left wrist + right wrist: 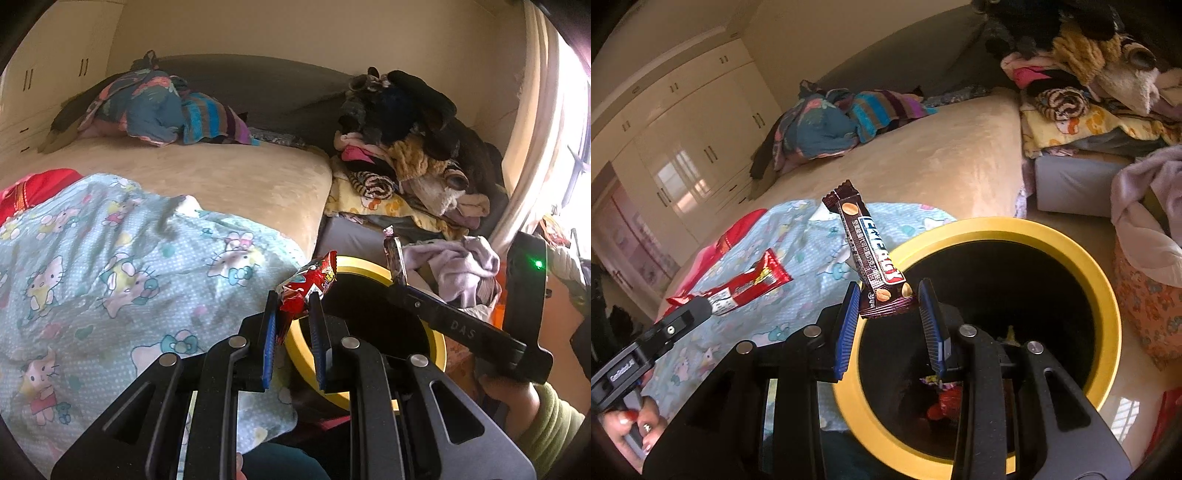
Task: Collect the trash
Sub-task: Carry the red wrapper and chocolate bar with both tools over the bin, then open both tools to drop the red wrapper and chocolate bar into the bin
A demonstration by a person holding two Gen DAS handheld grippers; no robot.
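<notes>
Trash is in both our grippers, over or beside the yellow-rimmed bin (1082, 258). Our left gripper (292, 314) holds a crumpled red wrapper (308, 286) between its blue pads, fingers narrow around it. The wrapper carries yellow and white print that we cannot read. It sits just at the near left edge of the bin's rim (373, 266), with the bedcover (110, 258) beside it.

Our right gripper (888, 314) pinches a dark brown bar wrapper (871, 254) by its lower end, fingers fairly narrow on it. The wrapper stands nearly upright, tilted left, above the bin's left rim. A blue-and-white logo runs along it upside down; we cannot make out the brand. Small white print lines the side, too fine to read, and peanuts are pictured at both ends.

In the left view the right gripper's arm bears the letters "DAS" (461, 329). In the right view the left gripper's body shows a white label (622, 373), too blurred to read with certainty.

Inside the bin lie a few scraps, red and yellow (945, 402). The bedcover shows a cartoon cat with bows. Clothes are heaped on the bed (159, 107) and at right (413, 147).
</notes>
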